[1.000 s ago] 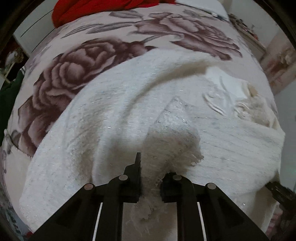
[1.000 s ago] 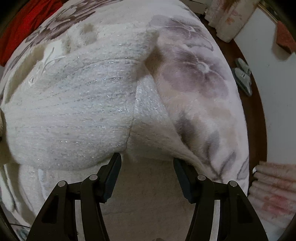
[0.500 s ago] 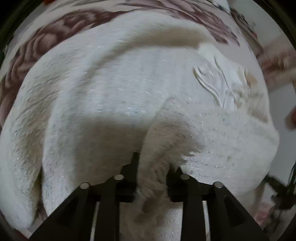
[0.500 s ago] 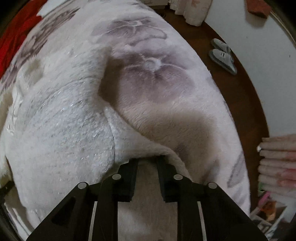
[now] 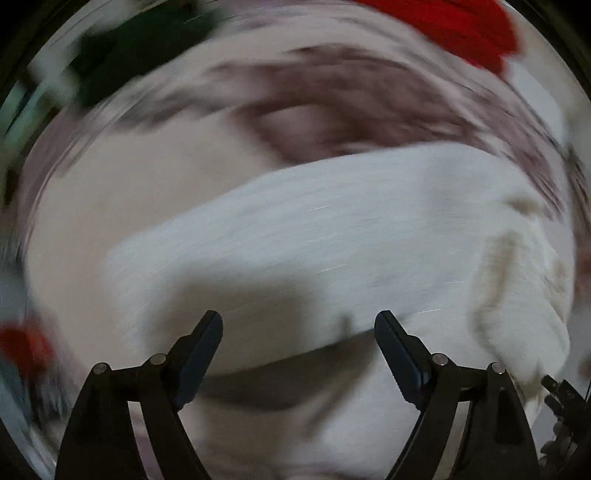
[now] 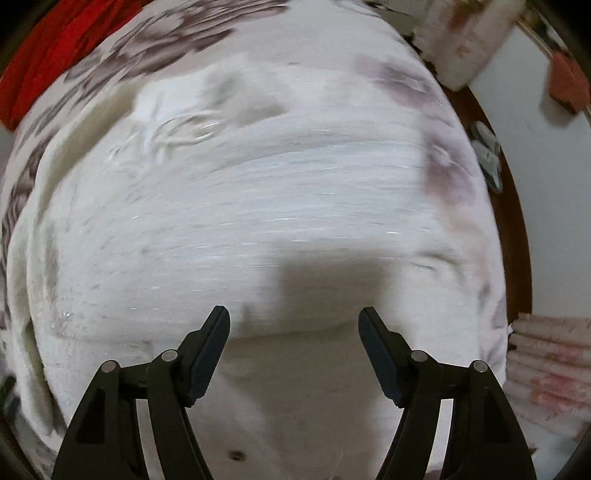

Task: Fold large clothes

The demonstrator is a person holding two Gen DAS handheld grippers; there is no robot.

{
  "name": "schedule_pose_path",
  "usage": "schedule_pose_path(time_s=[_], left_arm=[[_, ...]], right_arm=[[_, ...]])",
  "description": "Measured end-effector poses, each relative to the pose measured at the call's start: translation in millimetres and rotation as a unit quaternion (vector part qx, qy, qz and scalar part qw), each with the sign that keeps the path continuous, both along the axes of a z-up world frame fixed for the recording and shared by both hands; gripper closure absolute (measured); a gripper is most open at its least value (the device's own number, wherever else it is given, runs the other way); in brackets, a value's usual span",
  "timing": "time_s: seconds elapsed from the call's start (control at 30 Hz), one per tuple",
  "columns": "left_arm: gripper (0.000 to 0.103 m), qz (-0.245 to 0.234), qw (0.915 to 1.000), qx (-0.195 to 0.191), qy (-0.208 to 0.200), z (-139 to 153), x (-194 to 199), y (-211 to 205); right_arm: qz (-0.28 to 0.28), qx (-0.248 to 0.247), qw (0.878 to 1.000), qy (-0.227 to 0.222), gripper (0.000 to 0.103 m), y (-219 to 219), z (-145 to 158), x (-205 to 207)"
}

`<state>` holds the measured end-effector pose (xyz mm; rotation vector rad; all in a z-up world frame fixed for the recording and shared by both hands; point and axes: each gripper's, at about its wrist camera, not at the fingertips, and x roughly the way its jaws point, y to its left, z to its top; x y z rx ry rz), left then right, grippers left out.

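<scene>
A large white fuzzy garment [image 6: 258,206] with thin glittery stripes lies folded on a bed with a rose-patterned blanket [image 6: 436,155]. In the blurred left wrist view the garment [image 5: 332,236] fills the middle. My left gripper [image 5: 298,323] is open and empty, just above the garment's near folded edge. My right gripper [image 6: 293,317] is open and empty above the garment's near edge too. A knotted cord or embroidery [image 6: 173,136] shows at the garment's far left.
A red cloth [image 6: 55,51] lies at the bed's far left; it also shows in the left wrist view [image 5: 461,26]. Grey slippers [image 6: 487,155] sit on the brown floor at right. Folded pink-patterned towels [image 6: 546,373] are stacked at lower right.
Both grippers were shut on folds of the white garment half a second ago; now both have opened and let go. The garment lies flatter and both cameras are swinging.
</scene>
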<state>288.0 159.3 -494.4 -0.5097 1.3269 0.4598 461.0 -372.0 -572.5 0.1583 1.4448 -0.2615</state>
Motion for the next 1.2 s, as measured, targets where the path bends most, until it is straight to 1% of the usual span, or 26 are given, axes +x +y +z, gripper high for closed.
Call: schedule_pose_path(time_s=[0.03,0.1,0.13,0.2,0.23,0.27,0.33,0.37,0.4,0.43,0.47,0.5,0.57,0.63,0.73,0.8,0.87,0.93,0.97,1.0,1.03,1.07,1.1,1.13,1.17,1.2], left_arm=[[0.019,0.033,0.9992,-0.015,0.015,-10,-20,14],[0.021,0.099,0.9921,-0.07,0.032,-31,-53,36],[0.021,0.13,0.9857,-0.104,0.029,-43,-67,45],[0.021,0.16,0.9763,-0.144,0.019,-61,-79,52],[0.021,0.177,0.9694,-0.17,0.009,-72,-82,53],[0.021,0.185,0.9666,-0.177,0.006,-75,-83,55],[0.021,0.208,0.9604,-0.184,-0.021,-78,-81,58],[0.03,0.216,0.9595,-0.177,-0.033,-77,-80,60],[0.05,0.228,0.9583,-0.164,-0.054,-70,-78,65],[0.061,0.23,0.9591,-0.152,-0.063,-66,-74,69],[0.087,0.228,0.9596,-0.149,-0.071,-61,-73,75],[0.089,0.222,0.9596,-0.147,-0.091,-56,-67,82],[0.089,0.21,0.9635,-0.122,-0.113,-44,-57,97],[0.09,0.184,0.9672,-0.1,-0.143,-28,-38,115],[0.09,0.153,0.9659,-0.073,-0.196,-3,-12,154],[0.09,0.134,0.9665,-0.053,-0.212,8,4,174],[0.09,0.123,0.9689,-0.048,-0.209,4,17,188],[0.09,0.116,0.9749,-0.056,-0.181,-23,36,201],[0.089,0.115,0.977,-0.07,-0.166,-37,39,204],[0.086,0.121,0.9766,-0.104,-0.144,-58,41,210],[0.084,0.13,0.9733,-0.129,-0.138,-66,38,213],[0.081,0.142,0.9672,-0.157,-0.141,-71,32,217],[0.077,0.157,0.9575,-0.189,-0.151,-75,23,219],[0.074,0.171,0.9458,-0.222,-0.164,-77,15,221],[0.062,0.181,0.9387,-0.24,-0.169,-78,11,221],[0.051,0.196,0.9248,-0.271,-0.182,-80,4,217]], right_arm=[[0.011,-0.02,1.0,-0.001,0.029,13,-4,4],[0.024,-0.046,0.999,-0.003,0.029,35,-4,6],[0.028,-0.057,0.998,-0.003,0.029,44,-5,8],[0.035,-0.073,0.997,-0.003,0.029,55,-7,10],[0.037,-0.078,0.996,-0.002,0.029,61,-6,9],[0.04,-0.084,0.996,0.0,0.029,64,-9,10],[0.044,-0.092,0.995,-0.001,0.029,71,-7,8],[0.046,-0.096,0.994,0.0,0.029,71,-8,8],[0.046,-0.097,0.994,0.001,0.029,71,-9,7],[0.045,-0.096,0.994,0.002,0.029,71,-10,6],[0.043,-0.095,0.995,0.003,0.029,71,-8,3],[0.041,-0.093,0.995,0.003,0.029,70,-8,2],[0.034,-0.087,0.996,0.004,0.029,71,-4,-4],[0.029,-0.083,0.996,0.004,0.029,77,6,-13],[0.023,-0.076,0.997,0.003,0.029,77,12,-20],[0.016,-0.067,0.998,0.002,0.029,75,13,-23],[0.008,-0.06,0.998,0.005,0.029,86,22,-31],[0.002,-0.054,0.999,0.008,0.029,93,24,-35],[-0.001,-0.05,0.999,0.011,0.029,101,25,-38],[-0.004,-0.046,0.999,0.013,0.029,103,25,-39],[-0.005,-0.042,0.999,0.014,0.029,103,23,-38],[-0.007,-0.038,0.999,0.015,0.029,106,23,-39],[-0.008,-0.033,0.999,0.015,0.029,107,23,-39],[-0.01,-0.026,1.0,0.013,0.029,108,23,-39],[-0.012,-0.024,1.0,0.01,0.028,110,24,-40],[-0.012,-0.029,0.999,0.01,0.028,112,24,-40]])
